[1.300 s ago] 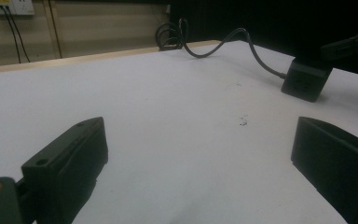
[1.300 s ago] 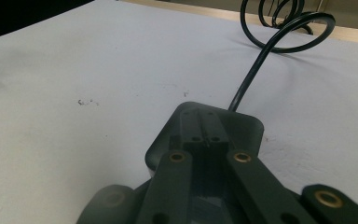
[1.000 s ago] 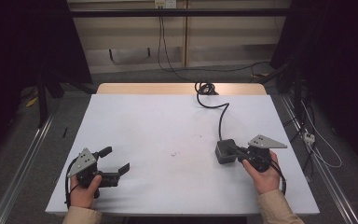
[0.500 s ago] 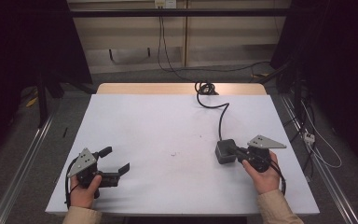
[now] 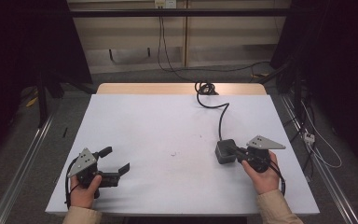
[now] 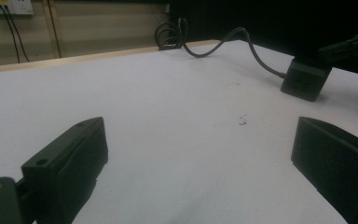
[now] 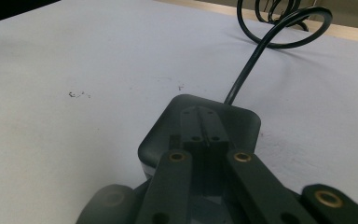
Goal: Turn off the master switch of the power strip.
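Note:
A black box [image 5: 223, 151] lies right of the table's middle, and its black cable [image 5: 222, 115] runs back to a coil [image 5: 205, 87] at the far edge. My right gripper [image 5: 237, 152] is shut, with its tips lying over the top of the box [image 7: 168, 125] and nothing between the jaws. In the right gripper view the cable [image 7: 251, 65] leaves the box's far side. My left gripper [image 5: 115, 160] rests near the front left, open and empty. From the left gripper [image 6: 198, 135] the box [image 6: 305, 79] stands far off to the right.
The white table top [image 5: 168, 126] has a few small dark specks [image 5: 175, 153] near its middle. Its wooden far edge [image 5: 168, 88] borders a floor with cables and a wall socket [image 6: 11, 6]. Metal rails run along both sides of the table.

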{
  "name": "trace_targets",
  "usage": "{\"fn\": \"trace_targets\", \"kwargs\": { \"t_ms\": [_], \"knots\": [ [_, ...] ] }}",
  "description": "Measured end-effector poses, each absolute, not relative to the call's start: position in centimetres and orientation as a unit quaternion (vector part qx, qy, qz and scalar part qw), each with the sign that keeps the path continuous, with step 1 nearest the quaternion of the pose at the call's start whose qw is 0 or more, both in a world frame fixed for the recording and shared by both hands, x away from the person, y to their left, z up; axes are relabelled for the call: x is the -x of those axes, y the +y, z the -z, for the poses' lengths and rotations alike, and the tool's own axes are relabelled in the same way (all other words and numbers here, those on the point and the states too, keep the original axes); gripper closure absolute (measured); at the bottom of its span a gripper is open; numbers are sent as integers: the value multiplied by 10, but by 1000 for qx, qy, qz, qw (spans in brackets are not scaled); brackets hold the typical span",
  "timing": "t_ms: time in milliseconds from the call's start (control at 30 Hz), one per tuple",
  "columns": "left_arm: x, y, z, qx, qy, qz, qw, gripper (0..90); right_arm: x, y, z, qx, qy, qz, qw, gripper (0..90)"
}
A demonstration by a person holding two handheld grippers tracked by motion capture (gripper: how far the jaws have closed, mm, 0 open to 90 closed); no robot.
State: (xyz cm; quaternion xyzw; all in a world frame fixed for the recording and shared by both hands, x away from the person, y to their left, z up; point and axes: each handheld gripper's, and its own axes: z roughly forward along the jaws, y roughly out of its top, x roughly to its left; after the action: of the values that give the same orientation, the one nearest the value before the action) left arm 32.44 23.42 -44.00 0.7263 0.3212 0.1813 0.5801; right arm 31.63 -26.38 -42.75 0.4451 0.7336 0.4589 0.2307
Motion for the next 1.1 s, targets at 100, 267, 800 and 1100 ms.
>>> {"fn": "trace_targets", "kwargs": {
  "t_ms": [100,267,800,1100],
  "knots": [
    [-324,234,440,-726,321,-181,580,32,-316,-263,428,-445,732,-459,235,900],
    [-324,234,440,-725,322,-182,581,32,-316,-263,428,-449,730,-460,233,900],
    [-323,234,440,-726,322,-184,580,32,-315,-262,428,-449,730,-457,236,900],
    [-323,233,440,-726,323,-182,579,33,-316,-263,429,-451,729,-460,232,900]
  ]
}}
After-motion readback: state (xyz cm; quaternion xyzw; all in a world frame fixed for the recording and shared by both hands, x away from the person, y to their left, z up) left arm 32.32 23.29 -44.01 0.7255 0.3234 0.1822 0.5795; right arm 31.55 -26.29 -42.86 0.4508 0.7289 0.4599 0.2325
